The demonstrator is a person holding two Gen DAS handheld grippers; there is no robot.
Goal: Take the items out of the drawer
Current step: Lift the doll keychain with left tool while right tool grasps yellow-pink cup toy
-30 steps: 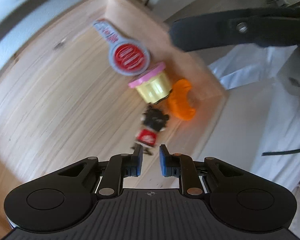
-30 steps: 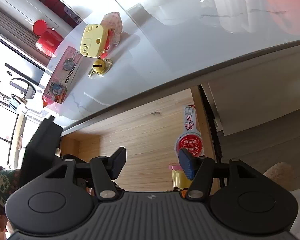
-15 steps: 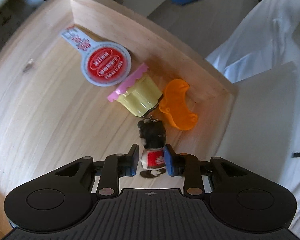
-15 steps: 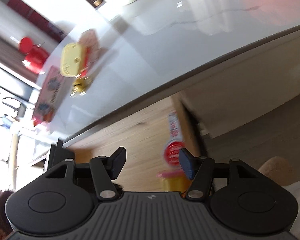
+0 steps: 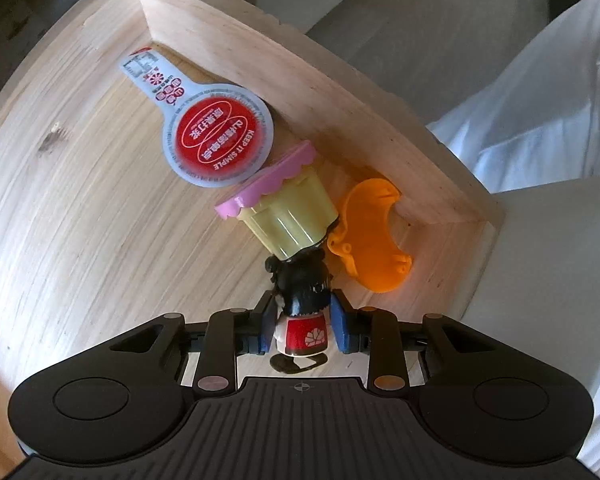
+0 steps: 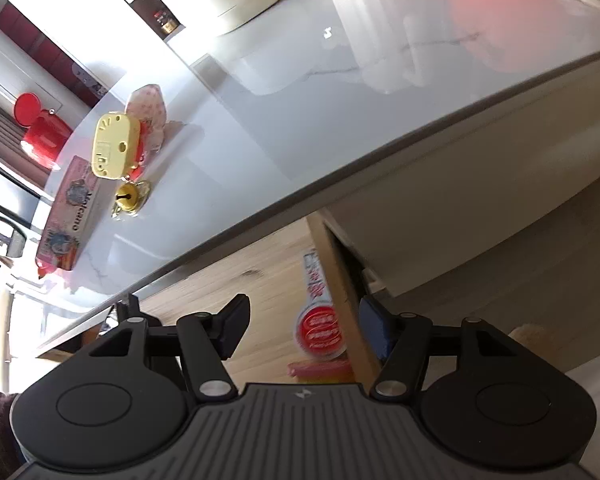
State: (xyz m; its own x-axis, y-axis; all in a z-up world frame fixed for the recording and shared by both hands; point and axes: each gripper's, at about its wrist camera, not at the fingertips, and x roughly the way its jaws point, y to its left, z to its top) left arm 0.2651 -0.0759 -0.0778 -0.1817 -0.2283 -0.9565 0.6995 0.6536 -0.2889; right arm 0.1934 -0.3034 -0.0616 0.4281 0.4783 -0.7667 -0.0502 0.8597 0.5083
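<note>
Blue pads of the left claw [image 5: 302,326] now straddle the figurine [image 5: 302,312], previously ahead; jaws part-open, grasp pending.

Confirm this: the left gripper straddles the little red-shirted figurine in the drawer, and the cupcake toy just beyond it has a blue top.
One detail is wrong. The left wrist view shows the left gripper straddling the figurine in the drawer, but the cupcake toy beyond it has a pink scalloped top, not blue, over a yellow body.
</note>
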